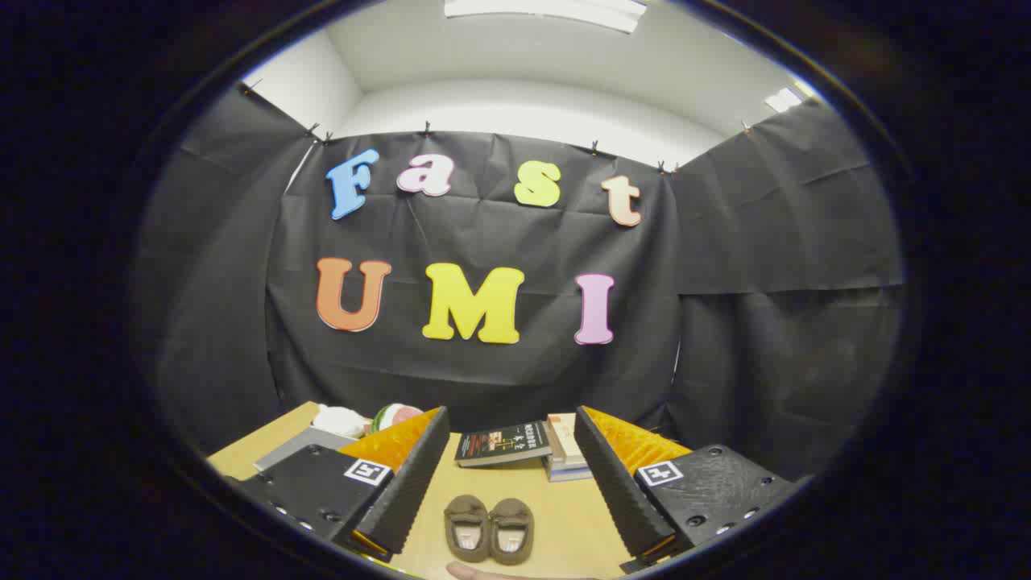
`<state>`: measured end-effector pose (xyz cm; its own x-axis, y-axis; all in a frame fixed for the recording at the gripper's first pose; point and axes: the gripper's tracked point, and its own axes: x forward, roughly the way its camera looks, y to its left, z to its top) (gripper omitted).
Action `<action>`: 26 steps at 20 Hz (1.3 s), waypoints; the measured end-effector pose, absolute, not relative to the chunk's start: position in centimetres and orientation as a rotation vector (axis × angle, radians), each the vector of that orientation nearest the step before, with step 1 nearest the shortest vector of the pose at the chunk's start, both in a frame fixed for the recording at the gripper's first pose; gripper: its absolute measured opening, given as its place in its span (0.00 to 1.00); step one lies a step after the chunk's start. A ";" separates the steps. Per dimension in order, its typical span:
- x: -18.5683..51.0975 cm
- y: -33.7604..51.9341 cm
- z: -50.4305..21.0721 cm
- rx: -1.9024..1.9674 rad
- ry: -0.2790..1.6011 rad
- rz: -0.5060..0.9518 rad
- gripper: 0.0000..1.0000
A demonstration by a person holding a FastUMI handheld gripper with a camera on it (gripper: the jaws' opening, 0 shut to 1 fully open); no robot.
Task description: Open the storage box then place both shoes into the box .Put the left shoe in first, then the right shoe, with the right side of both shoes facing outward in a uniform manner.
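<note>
1. The counter is a light wooden top. Along its far edge lie a stack of books and, toward the far left corner, a grey flat thing with soft toys behind it. I see no plain storage box; if the grey thing is its lid, it is not yet open. Going for a shoe before the box is open would break the order.
2. The claw is held above the counter with its fingers wide apart and nothing between them.
3. The pair of brown slippers sits near the counter's near edge, between the fingers, side by side and touching. Their long axes run from near edge to far edge. The openings seem to face the near edge, toes away, though I cannot be sure.
4. Risks: since they touch, a wide grip could catch both, or nudge one askew. Mistaking left for right would spoil the sequence and the facing.
5. A fingertip of a person shows at the near edge.
</note>
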<state>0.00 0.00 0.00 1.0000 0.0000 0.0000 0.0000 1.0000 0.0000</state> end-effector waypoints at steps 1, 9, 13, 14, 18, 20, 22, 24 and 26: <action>0.2 -0.2 0.1 0.000 0.000 0.006 0.95; 3.7 -2.6 -1.7 -0.020 0.045 0.065 0.95; 5.3 -3.4 -2.6 -0.051 0.027 0.073 0.95; 5.9 -3.3 -3.1 -0.057 0.021 0.080 0.95; 7.3 -0.2 -6.4 -0.073 0.023 0.206 0.95; 7.7 2.2 -9.0 -0.071 0.083 0.286 0.95; 7.8 3.8 -11.8 -0.046 0.174 0.334 0.95; 7.7 5.4 -14.0 0.008 0.263 0.362 0.95; 7.7 8.1 -16.2 0.062 0.358 0.419 0.95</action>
<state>7.75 8.14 -16.16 0.8521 0.4082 -0.3274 -0.3866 0.9128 0.1319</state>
